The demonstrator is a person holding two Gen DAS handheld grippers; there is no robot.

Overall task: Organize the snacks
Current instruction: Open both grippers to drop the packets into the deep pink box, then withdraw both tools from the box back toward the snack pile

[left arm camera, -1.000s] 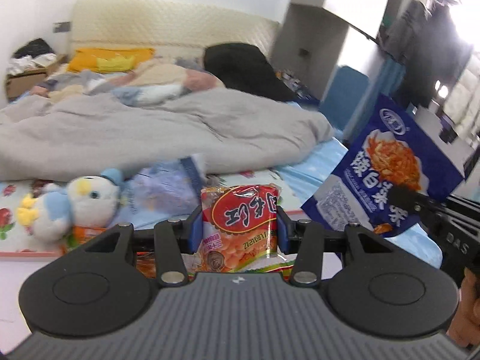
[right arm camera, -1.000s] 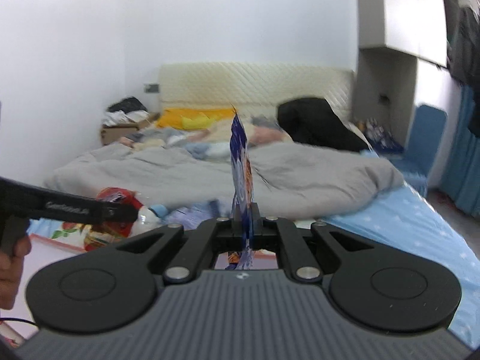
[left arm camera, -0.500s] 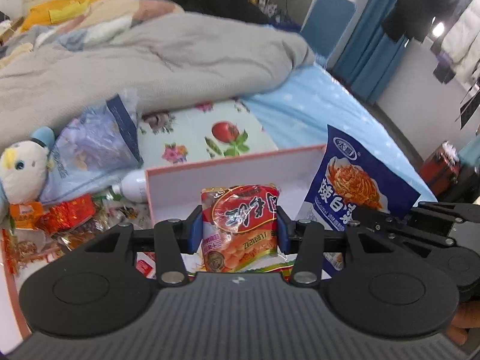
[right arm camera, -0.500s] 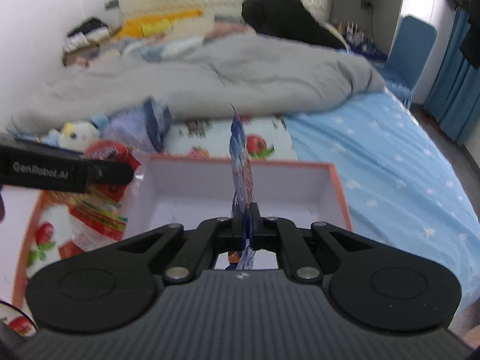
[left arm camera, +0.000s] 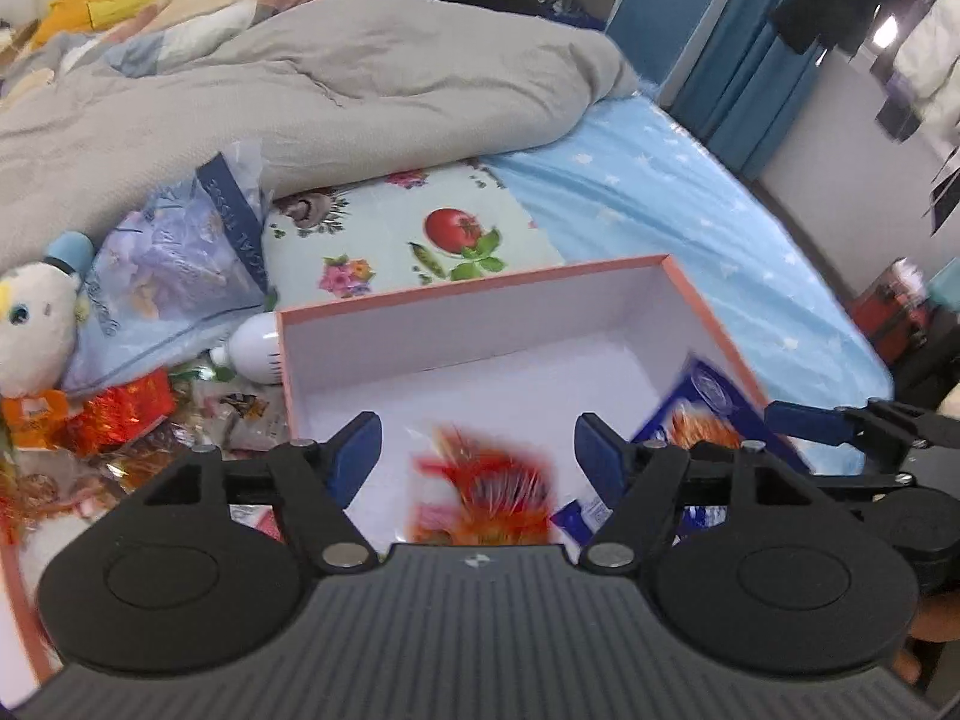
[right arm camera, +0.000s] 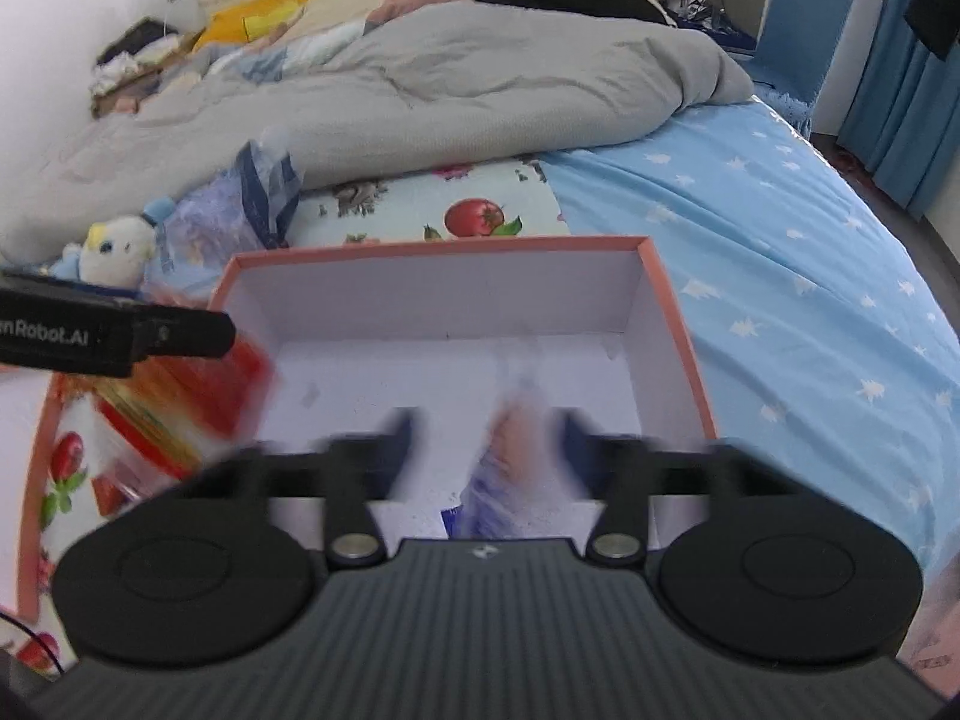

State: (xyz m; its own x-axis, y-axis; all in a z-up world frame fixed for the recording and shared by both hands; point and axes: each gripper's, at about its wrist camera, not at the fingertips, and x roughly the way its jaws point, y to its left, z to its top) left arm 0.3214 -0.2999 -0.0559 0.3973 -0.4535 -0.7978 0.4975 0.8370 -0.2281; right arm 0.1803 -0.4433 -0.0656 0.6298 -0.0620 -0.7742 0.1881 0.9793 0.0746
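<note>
An orange-rimmed white box (left arm camera: 480,294) (right arm camera: 444,249) lies open on the bed. My left gripper (left arm camera: 477,450) is open above its near part; a red snack packet (left arm camera: 486,492), blurred by motion, falls between the fingers into the box. It shows red and blurred in the right wrist view (right arm camera: 180,402). My right gripper (right arm camera: 486,438) is open, blurred; the blue snack packet (right arm camera: 510,468) drops between its fingers. The blue packet (left arm camera: 708,420) leans by the box's right wall in the left wrist view.
A pile of snack packets (left arm camera: 120,414), a white bottle (left arm camera: 255,351), a tissue pack (left arm camera: 180,276) and a plush toy (left arm camera: 30,324) lie left of the box. A grey duvet (left arm camera: 300,72) lies behind. Blue sheet (right arm camera: 780,240) runs to the right.
Both grippers have opened over the box. The red packet and the blue packet have left the fingers and are falling into the box. Both cameras have tipped further down.
</note>
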